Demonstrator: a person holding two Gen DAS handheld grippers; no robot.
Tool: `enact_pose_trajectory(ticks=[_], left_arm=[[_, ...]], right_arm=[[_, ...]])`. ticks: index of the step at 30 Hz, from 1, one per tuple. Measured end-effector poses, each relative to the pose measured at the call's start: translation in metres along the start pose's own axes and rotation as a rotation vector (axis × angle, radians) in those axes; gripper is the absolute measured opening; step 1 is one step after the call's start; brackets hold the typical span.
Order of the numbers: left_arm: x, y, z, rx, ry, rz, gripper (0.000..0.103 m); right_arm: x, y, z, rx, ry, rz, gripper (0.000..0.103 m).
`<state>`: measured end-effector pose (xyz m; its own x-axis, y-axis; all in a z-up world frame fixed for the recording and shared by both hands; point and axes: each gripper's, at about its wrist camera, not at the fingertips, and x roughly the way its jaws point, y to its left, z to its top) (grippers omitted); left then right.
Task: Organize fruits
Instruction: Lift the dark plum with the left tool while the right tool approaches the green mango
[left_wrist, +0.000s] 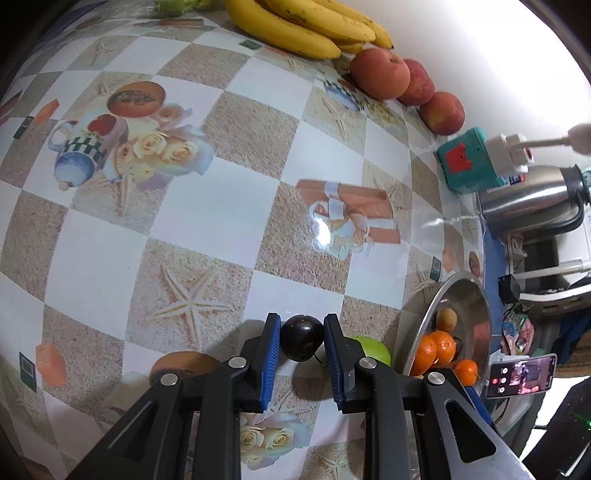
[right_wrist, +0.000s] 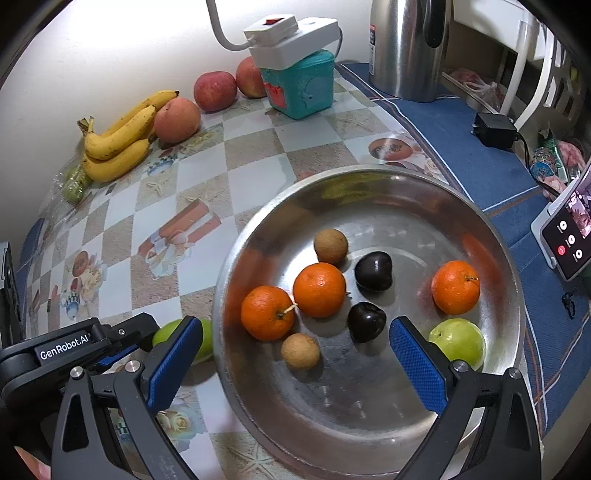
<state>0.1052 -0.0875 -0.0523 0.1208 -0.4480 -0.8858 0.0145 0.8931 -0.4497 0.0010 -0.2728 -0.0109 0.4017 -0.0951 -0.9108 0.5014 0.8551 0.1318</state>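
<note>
- Blue-padded left gripper (left_wrist: 301, 338) sits nearest the lens, closed down on a dark plum (left_wrist: 301, 342), both pads pressing its sides.
- Relative to the steel bowl (right_wrist: 491, 236), that plum lies just outside the rim on the patterned tablecloth (left_wrist: 207, 206), on the side away from the phone (right_wrist: 567, 245).
- Just beside the plum, toward the bowl, rests a green fruit (left_wrist: 373, 349) not yet collected.
- Likely the coming move carries the plum sideways over the rim; the left hand is the nearer one.
- Right gripper (right_wrist: 295, 354) hovers over the bowl, jaws spread wide, holding nothing.
- Inside the bowl lie three oranges, two plums, two brown longans and a green fruit.
</note>
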Motion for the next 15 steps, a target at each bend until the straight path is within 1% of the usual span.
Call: enact_pose_trajectory(ticks=[4, 10, 15], left_arm=[[-0.018, 0.009, 0.005, -0.003, -0.058, 0.051, 0.025], [-0.044, 0.031, 0.014, -0.052, -0.13, 0.077, 0.026], [-0.062, 0.041, 0.016, -0.059, -0.178, 0.107, 0.026]], right_arm=[[-0.005, 0.009, 0.001, -0.005, -0.011, 0.041, 0.101], [-0.014, 0.037, 0.0, -0.065, -0.036, 0.131, 0.101], [-0.007, 0.063, -0.008, -0.125, 0.01, 0.178, 0.101]])
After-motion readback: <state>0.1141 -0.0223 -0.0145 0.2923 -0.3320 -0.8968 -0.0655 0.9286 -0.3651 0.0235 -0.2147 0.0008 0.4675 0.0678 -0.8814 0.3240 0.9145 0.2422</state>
